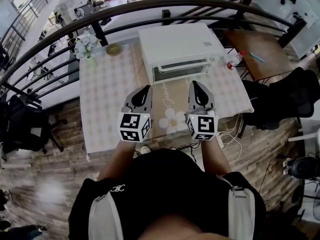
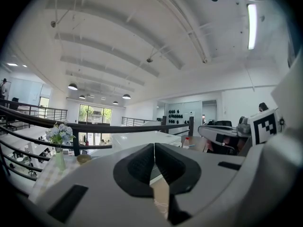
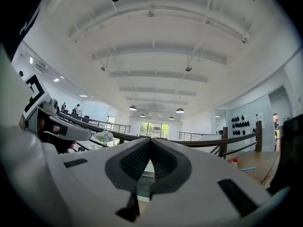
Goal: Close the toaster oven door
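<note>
A white toaster oven stands at the far side of the table, and its glass door looks closed, upright against the front. Both grippers hover side by side over the table's near half, short of the oven and touching nothing. My left gripper is shut and empty; in the left gripper view its pads meet, with the oven's top beyond them. My right gripper is also shut and empty, its pads together in the right gripper view.
The table has a pale patterned cloth. A vase of flowers and a small bowl sit at its far left, a red-capped bottle at its right. A dark railing runs behind. A wooden desk and black chair stand right.
</note>
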A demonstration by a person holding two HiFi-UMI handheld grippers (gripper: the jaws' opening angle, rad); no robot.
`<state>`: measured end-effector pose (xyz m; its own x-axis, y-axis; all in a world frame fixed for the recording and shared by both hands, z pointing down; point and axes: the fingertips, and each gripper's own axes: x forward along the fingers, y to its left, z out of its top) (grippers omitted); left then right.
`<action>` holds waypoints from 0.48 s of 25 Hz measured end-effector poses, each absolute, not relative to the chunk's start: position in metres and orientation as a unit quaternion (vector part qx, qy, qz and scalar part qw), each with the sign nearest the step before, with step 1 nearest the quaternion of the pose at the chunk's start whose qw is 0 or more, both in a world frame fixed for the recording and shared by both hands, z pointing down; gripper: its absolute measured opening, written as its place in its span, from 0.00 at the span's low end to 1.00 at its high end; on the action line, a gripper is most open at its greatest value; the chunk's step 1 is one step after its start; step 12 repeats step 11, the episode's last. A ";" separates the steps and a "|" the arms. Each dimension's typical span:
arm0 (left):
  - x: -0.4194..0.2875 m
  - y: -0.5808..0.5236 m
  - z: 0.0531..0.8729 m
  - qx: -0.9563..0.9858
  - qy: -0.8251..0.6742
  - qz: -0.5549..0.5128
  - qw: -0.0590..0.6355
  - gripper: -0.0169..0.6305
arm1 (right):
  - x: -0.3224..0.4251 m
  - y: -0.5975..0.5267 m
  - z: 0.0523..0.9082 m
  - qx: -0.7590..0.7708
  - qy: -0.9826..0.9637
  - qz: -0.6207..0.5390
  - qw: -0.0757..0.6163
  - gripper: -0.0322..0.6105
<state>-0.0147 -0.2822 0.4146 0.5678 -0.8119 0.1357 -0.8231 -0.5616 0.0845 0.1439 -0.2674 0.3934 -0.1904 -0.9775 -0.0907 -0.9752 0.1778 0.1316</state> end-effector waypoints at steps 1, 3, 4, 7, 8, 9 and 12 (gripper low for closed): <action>-0.015 -0.282 0.415 0.883 -0.463 0.041 0.069 0.05 | 0.143 -0.267 0.393 0.635 -0.768 -0.078 0.005 0.04; -0.017 -0.281 0.416 0.882 -0.464 0.042 0.070 0.05 | 0.142 -0.267 0.393 0.634 -0.769 -0.075 0.002 0.04; -0.018 -0.280 0.416 0.882 -0.465 0.042 0.070 0.05 | 0.141 -0.267 0.393 0.634 -0.770 -0.074 0.001 0.04; -0.022 -0.280 0.416 0.881 -0.466 0.042 0.070 0.05 | 0.140 -0.267 0.392 0.633 -0.770 -0.073 0.001 0.04; -0.023 -0.280 0.417 0.881 -0.466 0.042 0.070 0.05 | 0.139 -0.267 0.393 0.633 -0.770 -0.074 0.001 0.04; -0.024 -0.281 0.417 0.881 -0.466 0.043 0.070 0.05 | 0.139 -0.267 0.393 0.633 -0.770 -0.073 0.001 0.04; -0.026 -0.281 0.417 0.881 -0.466 0.044 0.069 0.05 | 0.138 -0.267 0.393 0.634 -0.770 -0.072 -0.001 0.04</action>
